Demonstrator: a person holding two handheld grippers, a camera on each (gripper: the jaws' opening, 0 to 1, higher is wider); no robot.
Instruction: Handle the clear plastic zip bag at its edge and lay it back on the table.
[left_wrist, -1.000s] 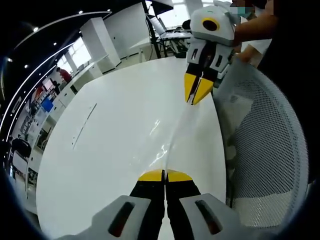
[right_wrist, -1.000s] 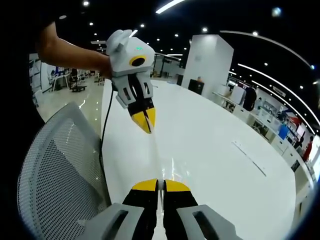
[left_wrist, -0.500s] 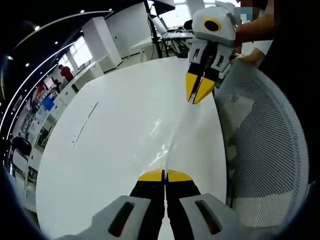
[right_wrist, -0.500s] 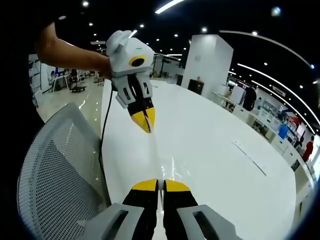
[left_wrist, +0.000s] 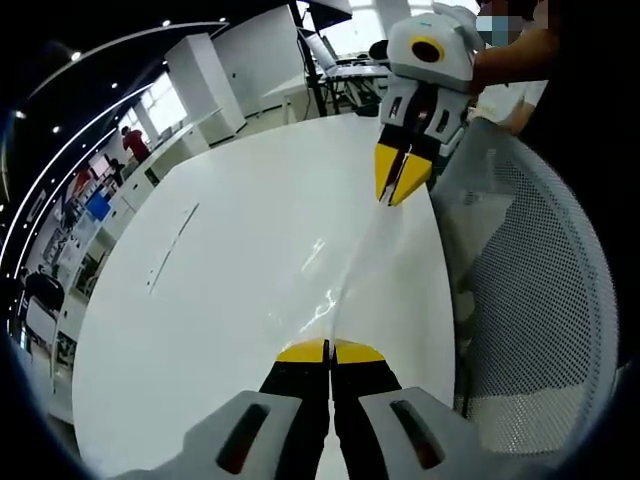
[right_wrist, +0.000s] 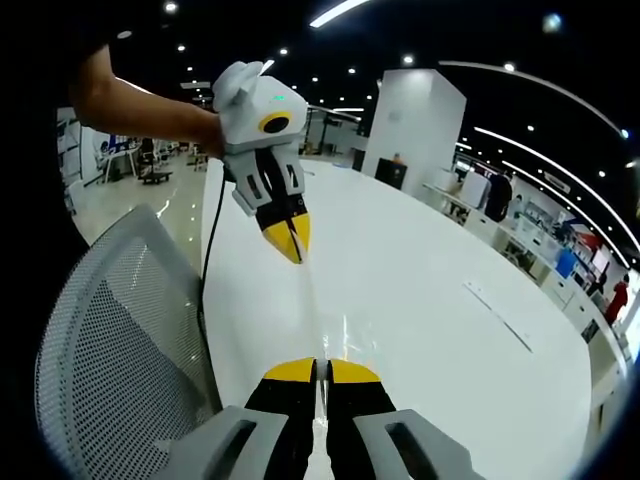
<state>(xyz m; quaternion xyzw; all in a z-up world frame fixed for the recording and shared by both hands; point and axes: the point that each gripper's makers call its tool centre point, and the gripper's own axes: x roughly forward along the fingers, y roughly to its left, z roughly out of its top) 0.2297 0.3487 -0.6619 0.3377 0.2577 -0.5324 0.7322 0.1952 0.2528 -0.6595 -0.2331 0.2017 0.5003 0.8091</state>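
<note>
One white table (left_wrist: 230, 260) is spread across both views, and one white mesh chair (left_wrist: 530, 300) is set against its edge, seen at the right of the left gripper view and at the left of the right gripper view (right_wrist: 110, 330). One clear bag (left_wrist: 345, 275) is stretched taut between the two grippers just above the tabletop, made out mostly by its glinting creases; in the right gripper view it is seen as a thin band (right_wrist: 310, 300) running from the near jaws to the far ones. Two grippers are counted. The left gripper (left_wrist: 328, 350) is pointed forward along the table with its yellow-tipped jaws pressed together on one edge of the bag; from the right gripper view it (right_wrist: 290, 240) is seen tilted downward, carried by a hand (right_wrist: 205, 125) on a bare forearm reaching in from the left. The right gripper (right_wrist: 316, 370) is likewise closed on the opposite edge of the bag, and in the left gripper view it (left_wrist: 398, 185) is angled down toward the table, its jaws only slightly parted at the tips around the plastic.
</note>
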